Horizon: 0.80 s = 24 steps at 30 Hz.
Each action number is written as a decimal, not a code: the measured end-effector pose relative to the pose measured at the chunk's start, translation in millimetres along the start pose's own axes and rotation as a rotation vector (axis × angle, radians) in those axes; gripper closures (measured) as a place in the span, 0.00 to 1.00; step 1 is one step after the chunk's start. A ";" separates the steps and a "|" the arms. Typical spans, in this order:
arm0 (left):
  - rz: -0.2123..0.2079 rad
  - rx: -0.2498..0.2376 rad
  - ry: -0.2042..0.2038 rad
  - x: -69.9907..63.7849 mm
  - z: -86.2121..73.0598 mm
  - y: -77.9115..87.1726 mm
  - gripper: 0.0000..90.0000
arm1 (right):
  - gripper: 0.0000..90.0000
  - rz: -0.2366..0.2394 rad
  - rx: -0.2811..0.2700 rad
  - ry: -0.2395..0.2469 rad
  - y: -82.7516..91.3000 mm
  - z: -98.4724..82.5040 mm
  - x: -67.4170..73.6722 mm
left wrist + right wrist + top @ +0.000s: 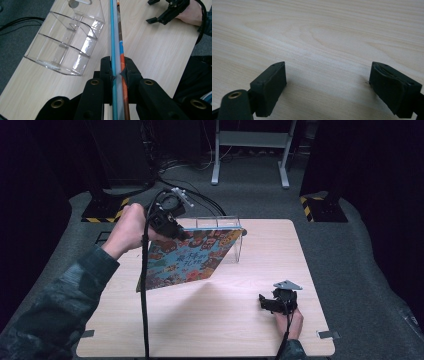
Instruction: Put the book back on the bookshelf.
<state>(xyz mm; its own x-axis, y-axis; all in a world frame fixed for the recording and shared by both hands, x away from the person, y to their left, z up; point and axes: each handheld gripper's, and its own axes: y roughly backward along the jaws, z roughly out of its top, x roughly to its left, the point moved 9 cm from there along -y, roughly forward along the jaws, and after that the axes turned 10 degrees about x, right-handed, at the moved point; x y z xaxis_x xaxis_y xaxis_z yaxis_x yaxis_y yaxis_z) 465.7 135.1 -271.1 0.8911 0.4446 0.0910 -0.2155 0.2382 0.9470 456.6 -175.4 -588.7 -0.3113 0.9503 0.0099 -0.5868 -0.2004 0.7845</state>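
Book (192, 257) hangs tilted above the table (225, 320), upper edge level beside the clear rack (235, 232), lowest corner pointing down-left. Left gripper (181, 234) pinches its top edge; right gripper (270, 302) rests empty, jaws spread.

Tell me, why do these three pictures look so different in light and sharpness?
High view: a lit table amid dark surroundings, the book casting a soft shadow. Left gripper view: glare on the clear rack; the book's edge blurs close to the lens. Right gripper view: even light, open jaws slightly soft, wood grain sharp.
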 end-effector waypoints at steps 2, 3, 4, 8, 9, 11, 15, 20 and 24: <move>-0.003 -0.010 0.008 2.1 -3.6 2.5 0.90 | 0.15 0.000 -0.002 -0.001 -0.1 0.2 0.1; -0.009 -0.008 0.017 2.7 -6.0 3.5 0.90 | 0.15 0.004 0.001 -0.002 0.1 0.0 0.3; -0.005 -0.010 0.021 4.9 -7.9 4.7 0.90 | 0.15 0.003 0.001 -0.001 0.1 0.0 0.3; 0.009 -0.006 0.050 12.9 -13.9 7.7 0.90 | 0.16 0.000 -0.003 -0.003 -0.2 0.3 0.1; 0.017 -0.003 0.056 15.0 -15.1 8.1 0.90 | 0.16 0.002 0.000 -0.002 0.0 0.1 0.2; 0.030 -0.003 0.080 21.1 -18.1 9.6 0.90 | 0.16 0.000 -0.001 -0.003 -0.2 0.2 0.2; 0.048 -0.003 0.121 32.4 -23.3 11.9 0.90 | 0.16 0.000 -0.001 -0.003 -0.2 0.2 0.1; 0.060 0.007 0.159 44.2 -27.0 13.1 0.90 | 0.16 -0.002 0.004 -0.001 -0.1 -0.2 0.1; 0.072 0.004 0.186 52.5 -29.8 16.9 0.90 | 0.16 0.002 0.006 0.000 0.2 -0.3 0.1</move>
<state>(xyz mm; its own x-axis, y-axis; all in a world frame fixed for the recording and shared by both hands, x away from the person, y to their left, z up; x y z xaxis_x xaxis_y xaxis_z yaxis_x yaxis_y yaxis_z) 496.9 188.1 -259.4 0.7843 0.6122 0.1006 -0.2740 0.1963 0.9415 456.2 -175.4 -588.7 -0.3126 0.9498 0.0116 -0.5817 -0.2011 0.7882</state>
